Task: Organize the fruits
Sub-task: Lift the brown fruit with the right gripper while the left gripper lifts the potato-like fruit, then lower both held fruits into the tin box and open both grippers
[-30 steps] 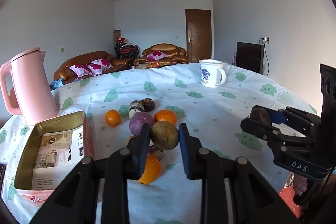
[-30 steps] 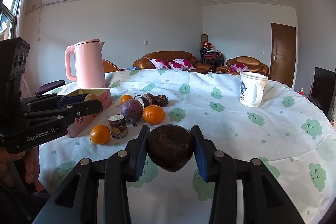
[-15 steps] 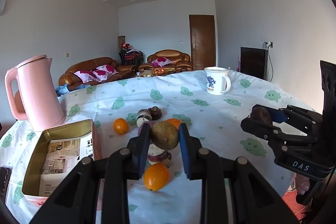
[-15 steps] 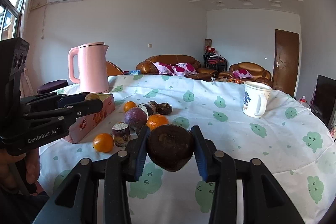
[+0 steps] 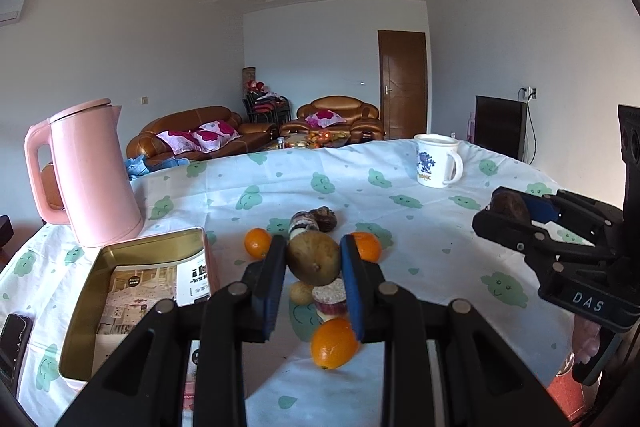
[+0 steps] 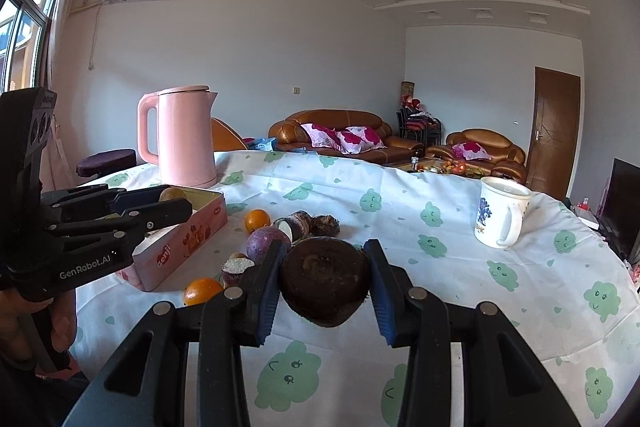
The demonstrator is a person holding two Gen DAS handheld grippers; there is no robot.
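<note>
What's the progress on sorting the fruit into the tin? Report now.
Done: nothing that shows; the open tin holds only printed paper. In hand: the left tongs grip a greenish-brown fruit, and the right tongs grip a dark brown round piece, both held above the table. Left: oranges, a purple fruit and cut pieces lie loose on the cloth.

Purple fruit (image 6: pixel 267 242) and cut piece (image 5: pixel 329 299) partly behind jaws.

Matt cotton-look tablecloth (image 5: pixel 420 227) under a gold metal tin (image 5: pixel 120 267) (paper leaflets inside), a glossy ceramic mug (image 5: pixel 436 161), a smooth pink plastic kettle (image 5: pixel 94 175)
</note>
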